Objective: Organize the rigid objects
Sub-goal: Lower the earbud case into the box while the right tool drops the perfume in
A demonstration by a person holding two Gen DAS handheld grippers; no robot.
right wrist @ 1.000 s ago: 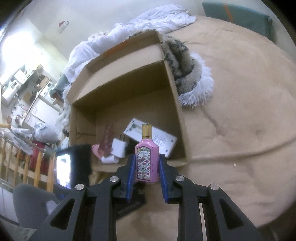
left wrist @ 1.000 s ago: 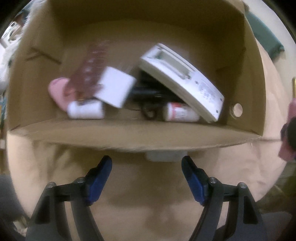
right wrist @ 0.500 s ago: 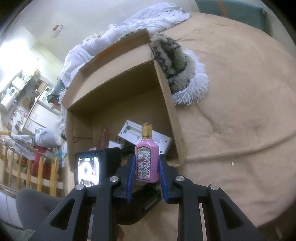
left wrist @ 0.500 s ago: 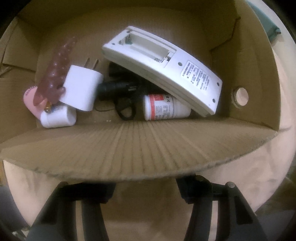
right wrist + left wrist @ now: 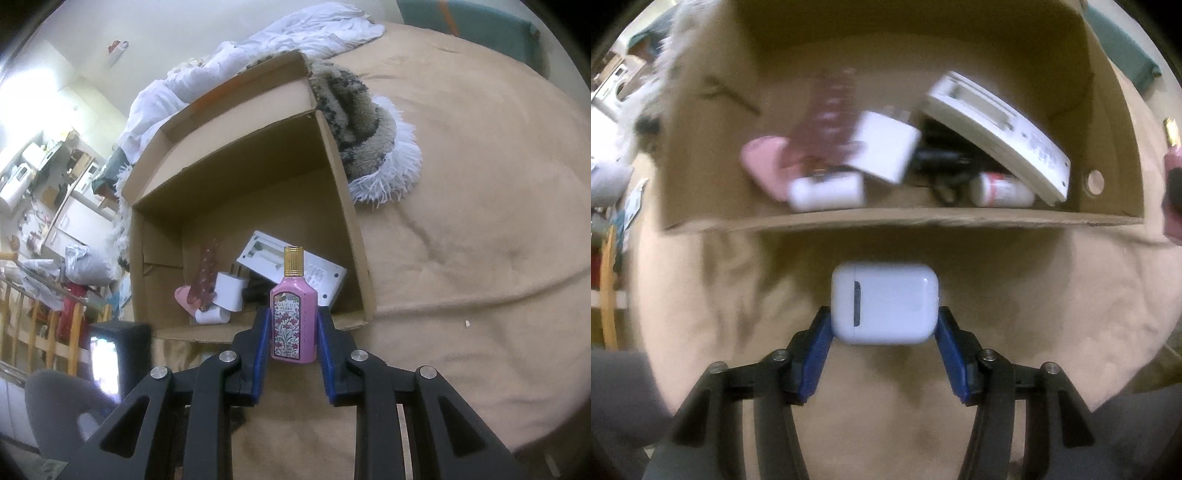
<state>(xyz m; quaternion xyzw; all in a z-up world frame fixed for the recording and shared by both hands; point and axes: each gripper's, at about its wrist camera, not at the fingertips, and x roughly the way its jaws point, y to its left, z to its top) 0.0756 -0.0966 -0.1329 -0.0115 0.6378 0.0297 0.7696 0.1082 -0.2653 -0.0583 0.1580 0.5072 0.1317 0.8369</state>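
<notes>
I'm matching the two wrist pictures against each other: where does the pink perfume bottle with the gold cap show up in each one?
Left wrist view: only a blurred sliver of the pink perfume bottle with the gold cap at the far right edge, right of the box.
Right wrist view: the bottle stands upright at lower centre, clamped in the right gripper.
Shared landmark: the open brown cardboard box holding the white remote control.

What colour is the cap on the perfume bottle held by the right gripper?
Gold, above a pink floral body. The perfume bottle shows best in the right wrist view.
</notes>
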